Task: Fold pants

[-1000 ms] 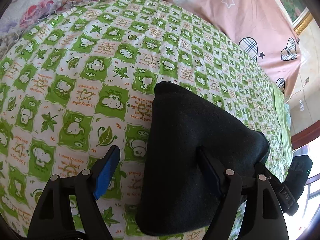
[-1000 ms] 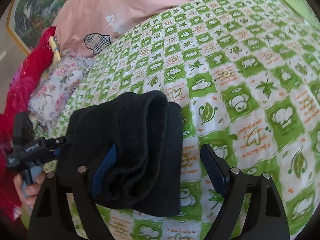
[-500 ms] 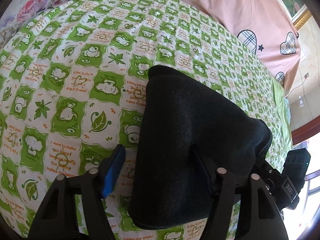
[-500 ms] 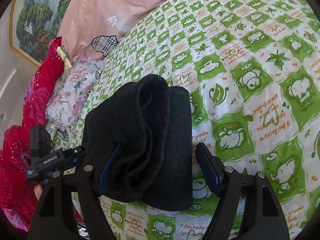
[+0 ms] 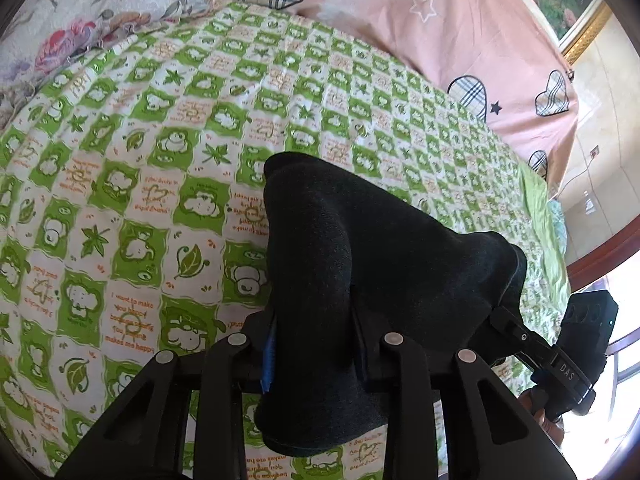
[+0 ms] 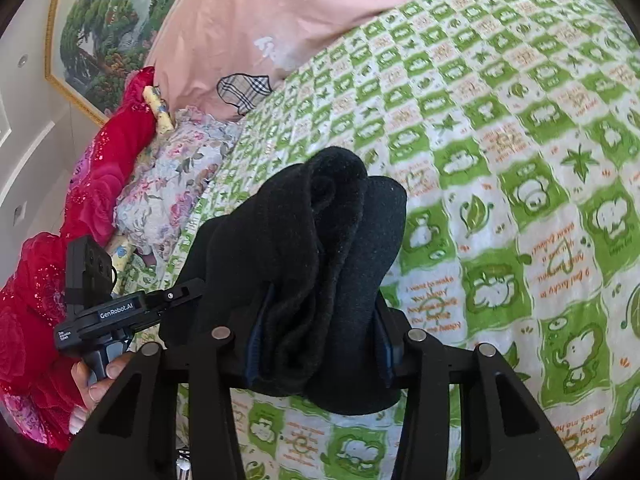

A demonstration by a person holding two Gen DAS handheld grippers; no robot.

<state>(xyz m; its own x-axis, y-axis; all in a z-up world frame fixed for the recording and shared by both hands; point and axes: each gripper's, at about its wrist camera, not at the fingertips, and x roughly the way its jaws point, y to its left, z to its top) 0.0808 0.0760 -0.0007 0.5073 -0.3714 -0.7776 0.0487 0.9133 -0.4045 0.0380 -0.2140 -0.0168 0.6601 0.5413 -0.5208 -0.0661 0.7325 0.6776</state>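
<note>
- Left wrist view: your bed (image 5: 168, 184), under its green-checked sheet, fills the frame; pink quilt (image 5: 420, 28) and floral pillow (image 5: 80, 20) lie at its far end.
- Pants (image 5: 360, 280), black, already bundled into a thick fold, rest on the sheet between your two hands.
- Left gripper (image 5: 312, 344): jaws closing, pinching one end of the bundle.
- Right gripper (image 6: 320, 344): jaws closing on the other end, layered edges bunched between the pads.
- Step, as I read it: gripping both ends to lift or double over; next, keep both pinches even so layers don't slip.
- Containers: none visible.
</note>
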